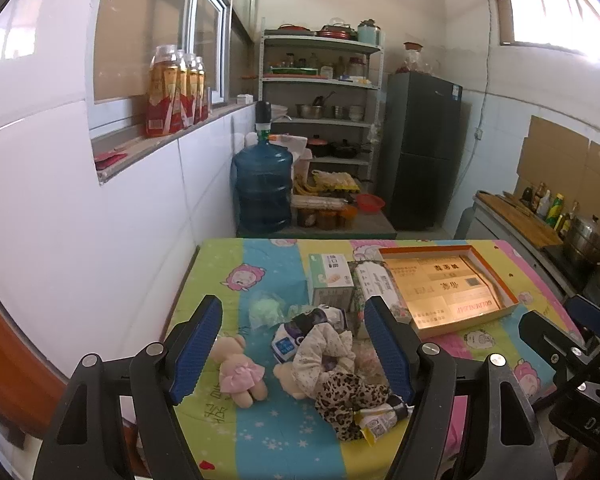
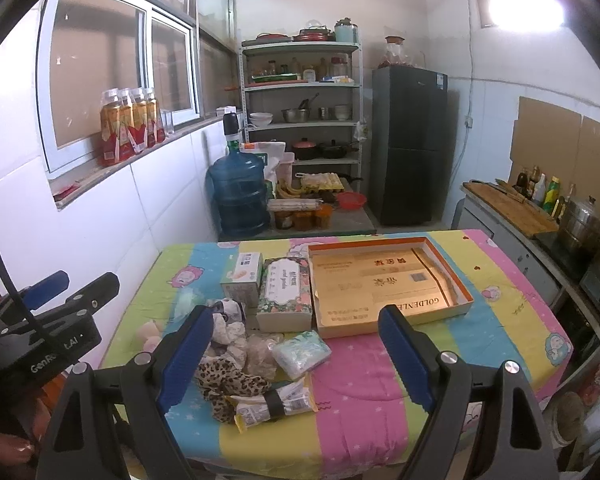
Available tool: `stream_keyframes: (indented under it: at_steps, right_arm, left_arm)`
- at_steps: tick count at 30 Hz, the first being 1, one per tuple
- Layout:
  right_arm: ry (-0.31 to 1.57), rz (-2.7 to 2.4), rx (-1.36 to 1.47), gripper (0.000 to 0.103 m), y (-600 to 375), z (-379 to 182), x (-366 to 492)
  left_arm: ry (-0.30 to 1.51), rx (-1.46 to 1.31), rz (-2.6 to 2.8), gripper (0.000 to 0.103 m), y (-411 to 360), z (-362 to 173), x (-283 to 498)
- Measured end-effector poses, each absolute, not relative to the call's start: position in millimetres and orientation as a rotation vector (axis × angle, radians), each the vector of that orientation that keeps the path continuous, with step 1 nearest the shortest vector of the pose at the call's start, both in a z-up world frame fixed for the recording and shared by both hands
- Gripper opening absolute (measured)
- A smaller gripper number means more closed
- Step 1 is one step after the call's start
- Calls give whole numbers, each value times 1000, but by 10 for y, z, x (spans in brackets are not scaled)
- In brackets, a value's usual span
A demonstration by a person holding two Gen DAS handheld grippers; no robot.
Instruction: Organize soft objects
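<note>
- Your left gripper is spread wide and holds nothing; its blue pads frame the pile of soft things from above and in front.
- Your right gripper is just as wide apart and also empty, poised over the near part of the table, with the pile under its left finger.
- The pile sits on the striped cartoon tablecloth: a small plush bear in a pink skirt, a pale floral scrunchie and a leopard-print scrunchie touching it.
- A small plastic-wrapped pack lies just beside them, nearer your right gripper.
- Expect all of these to be light and squashy. They should give under the pads, so pinch the bear across its body, and take a scrunchie through the thick of its fabric ring rather than by a loose edge.
- The wrapped pack may be slippery; close firmly on its middle.
- The open orange-rimmed box lies flat just beyond, a likely place for them.
- Both grippers point forward and slightly down, level with each other, left one visible at the right camera's edge.
</note>
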State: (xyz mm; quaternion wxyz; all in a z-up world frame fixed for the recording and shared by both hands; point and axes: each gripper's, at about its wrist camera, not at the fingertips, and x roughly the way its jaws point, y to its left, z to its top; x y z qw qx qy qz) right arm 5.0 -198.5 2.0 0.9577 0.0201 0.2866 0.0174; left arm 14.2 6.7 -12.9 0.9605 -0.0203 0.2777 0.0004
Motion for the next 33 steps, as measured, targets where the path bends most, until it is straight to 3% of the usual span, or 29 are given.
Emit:
stream_keyframes:
  at_steps: [33]
  right_arm:
    - [638,50,33,85,-1933,-138,330]
  left_arm:
    - [623,-57,5,75,86,-342,480]
